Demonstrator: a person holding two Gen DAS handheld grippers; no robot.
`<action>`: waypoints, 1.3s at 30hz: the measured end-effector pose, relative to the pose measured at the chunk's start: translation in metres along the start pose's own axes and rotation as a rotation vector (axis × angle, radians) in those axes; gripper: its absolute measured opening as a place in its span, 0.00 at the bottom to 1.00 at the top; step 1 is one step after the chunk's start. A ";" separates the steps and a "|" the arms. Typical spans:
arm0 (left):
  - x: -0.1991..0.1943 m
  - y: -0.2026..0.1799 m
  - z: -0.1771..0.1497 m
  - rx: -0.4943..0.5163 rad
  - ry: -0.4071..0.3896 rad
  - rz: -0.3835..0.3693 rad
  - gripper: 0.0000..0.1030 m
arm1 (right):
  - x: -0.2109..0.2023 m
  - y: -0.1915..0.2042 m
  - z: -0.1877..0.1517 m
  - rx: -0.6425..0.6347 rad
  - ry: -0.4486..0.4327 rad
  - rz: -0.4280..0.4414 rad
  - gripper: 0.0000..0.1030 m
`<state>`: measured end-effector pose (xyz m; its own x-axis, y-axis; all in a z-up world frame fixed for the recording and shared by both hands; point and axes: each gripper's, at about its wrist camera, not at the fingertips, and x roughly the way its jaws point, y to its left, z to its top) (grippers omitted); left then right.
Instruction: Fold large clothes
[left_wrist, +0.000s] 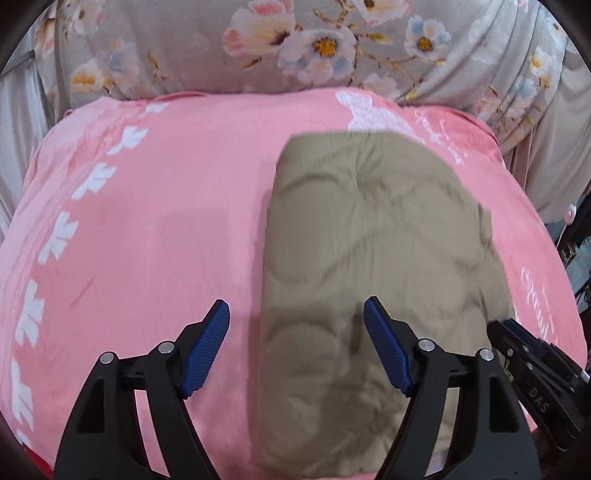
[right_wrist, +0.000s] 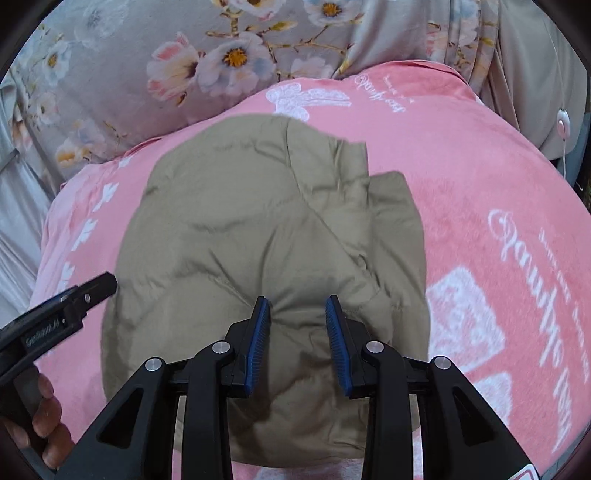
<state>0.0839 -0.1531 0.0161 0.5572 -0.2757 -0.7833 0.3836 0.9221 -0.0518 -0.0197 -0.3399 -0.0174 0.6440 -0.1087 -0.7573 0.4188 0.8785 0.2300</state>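
Writing: white cursive script runs along the pink blanket (right_wrist: 480, 177), too stylised to read; the right gripper's body in the left wrist view bears "DAS"; the label on the left gripper's body in the right wrist view is too blurred to read
Jacket: khaki quilted jacket (left_wrist: 373, 266), puffy, curved stitch lines, folded into a rough rectangle and lying on the pink blanket, toward its right half
Blanket: plush, pink, with white leaf motifs and a white butterfly print (left_wrist: 373, 114)
Backdrop: grey floral fabric (left_wrist: 295, 40), draped in folds behind the blanket
Left gripper (left_wrist: 295, 339): jaws wide apart, ribbed blue pads (left_wrist: 207, 350), holding nothing, over the jacket's left edge
Right gripper (right_wrist: 297, 339): jaws partly apart above the jacket, gripping nothing
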 end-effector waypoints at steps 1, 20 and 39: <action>0.007 -0.002 -0.006 0.005 0.019 -0.001 0.71 | 0.003 -0.002 -0.001 0.008 0.001 0.004 0.31; 0.038 -0.008 -0.021 0.029 0.014 0.038 0.84 | 0.028 0.002 -0.012 0.000 -0.031 -0.037 0.32; 0.048 -0.012 -0.026 0.038 -0.013 0.052 0.89 | 0.035 0.004 -0.020 -0.006 -0.069 -0.045 0.32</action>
<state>0.0869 -0.1709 -0.0371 0.5863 -0.2313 -0.7764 0.3815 0.9243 0.0128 -0.0081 -0.3314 -0.0551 0.6677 -0.1795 -0.7225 0.4442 0.8749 0.1931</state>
